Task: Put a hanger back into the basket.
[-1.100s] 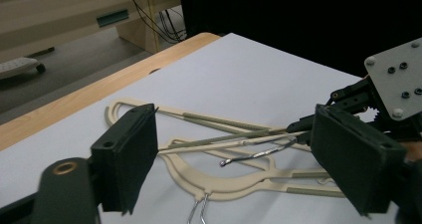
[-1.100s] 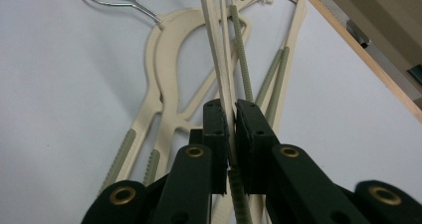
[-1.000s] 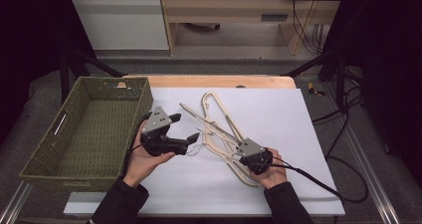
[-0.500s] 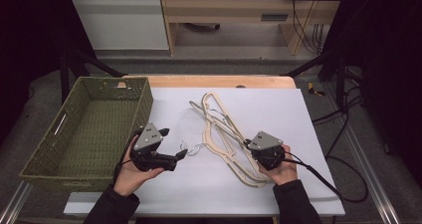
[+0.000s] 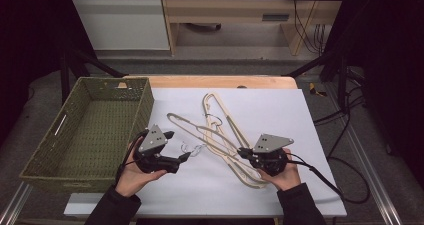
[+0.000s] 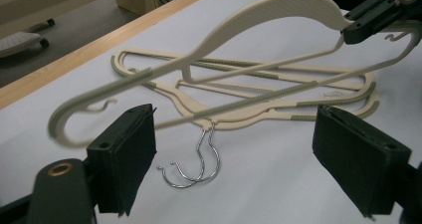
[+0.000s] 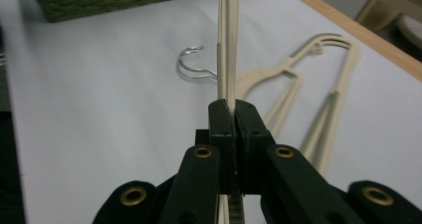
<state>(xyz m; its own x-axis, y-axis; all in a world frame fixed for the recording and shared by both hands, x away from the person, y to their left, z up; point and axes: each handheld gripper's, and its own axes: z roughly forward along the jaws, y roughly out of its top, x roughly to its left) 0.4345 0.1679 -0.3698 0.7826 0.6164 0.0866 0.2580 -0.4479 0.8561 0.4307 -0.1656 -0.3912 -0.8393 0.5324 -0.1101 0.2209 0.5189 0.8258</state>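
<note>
Several cream plastic hangers (image 5: 220,130) with metal hooks (image 5: 192,148) lie tangled on the white table top (image 5: 280,110). My right gripper (image 5: 242,153) is shut on the thin bar of one hanger (image 7: 228,45) and holds it tilted up off the pile; in the left gripper view that raised hanger (image 6: 239,25) hangs from the right gripper (image 6: 366,20). My left gripper (image 5: 179,145) stands open, its jaws having just closed a little. The two wire hooks (image 6: 199,164) lie on the table in the gap ahead of its pads (image 6: 124,154), untouched.
A green woven basket (image 5: 145,102) stands at the table's left side, close to my left hand. A wooden strip (image 5: 215,81) runs along the table's far edge. Cables (image 5: 330,180) trail off to the right.
My right gripper has raised its hanger off the pile and shifted slightly right. My left gripper has sunk toward the table and come nearer the front, beside the wire hooks.
</note>
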